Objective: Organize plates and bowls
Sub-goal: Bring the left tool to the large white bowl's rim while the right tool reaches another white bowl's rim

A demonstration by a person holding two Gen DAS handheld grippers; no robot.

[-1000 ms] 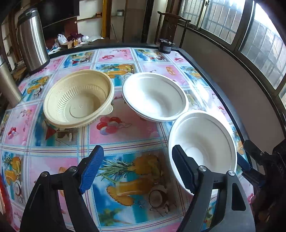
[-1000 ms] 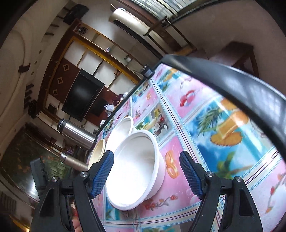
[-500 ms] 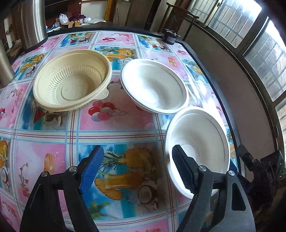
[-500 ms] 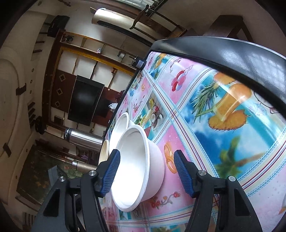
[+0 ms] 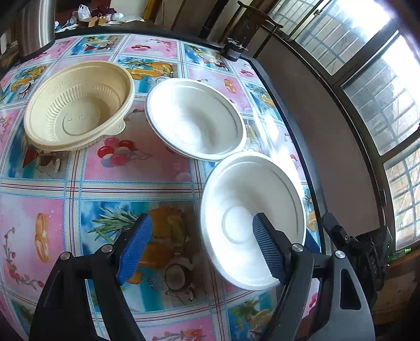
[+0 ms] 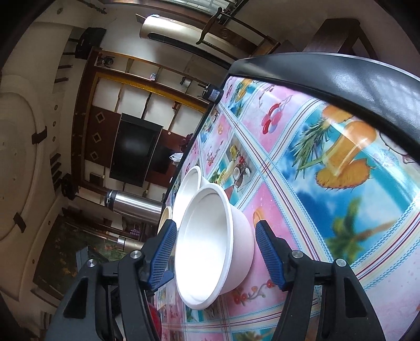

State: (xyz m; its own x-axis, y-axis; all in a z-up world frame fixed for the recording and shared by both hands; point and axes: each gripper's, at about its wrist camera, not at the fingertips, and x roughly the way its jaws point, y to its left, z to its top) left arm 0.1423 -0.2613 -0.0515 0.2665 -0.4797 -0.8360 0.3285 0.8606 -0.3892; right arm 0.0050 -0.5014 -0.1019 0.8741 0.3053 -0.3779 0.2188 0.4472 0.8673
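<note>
Three bowls stand on the patterned tablecloth (image 5: 136, 168): a beige ribbed bowl (image 5: 78, 105) at the far left, a white bowl (image 5: 195, 118) in the middle, and a nearer white bowl (image 5: 249, 217) by the right table edge. My left gripper (image 5: 202, 249) is open above the table, its right finger over the near bowl's inside, its left finger outside the rim. My right gripper (image 6: 214, 251) is open and straddles the near white bowl (image 6: 210, 246) from the side; its jaws are close to the bowl's rim and wall, and contact is not visible.
A steel thermos (image 5: 39, 23) stands at the back left of the table and also shows in the right wrist view (image 6: 134, 204). A small dark jar (image 5: 233, 49) sits at the far right corner. The table's dark right edge (image 5: 296, 147) runs beside a wall and windows.
My left gripper moved forward and down over the near white bowl. My right gripper closed in around that bowl and its jaws narrowed.
</note>
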